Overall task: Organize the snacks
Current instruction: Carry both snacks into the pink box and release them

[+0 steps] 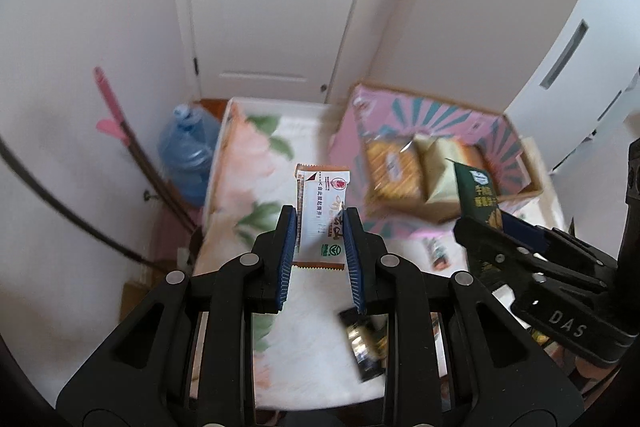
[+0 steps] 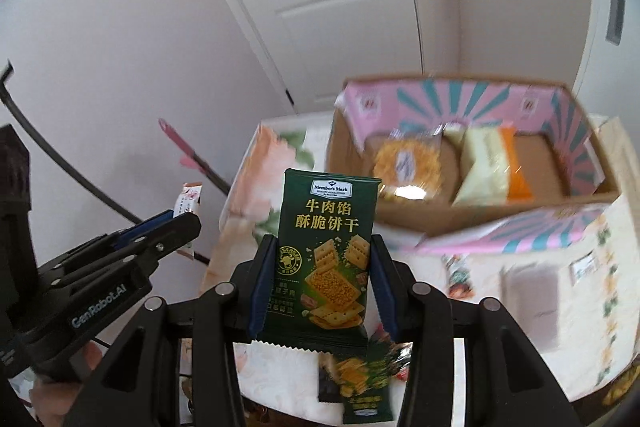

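I had my left gripper (image 1: pixel 320 227) clamped on a white snack packet (image 1: pixel 322 215) and my right gripper (image 2: pixel 324 267) on a green cracker packet (image 2: pixel 330 255), both clear above the desk (image 1: pixel 312 307), short of the cardboard box's (image 2: pixel 500 215) near edge.

I see a table under a floral cloth (image 1: pixel 240 163), an open cardboard box (image 2: pixel 400 215) with pink and teal flaps standing on its far right part, a dark snack packet (image 1: pixel 362 347) lying near me, a green cracker packet (image 2: pixel 362 387) beside it
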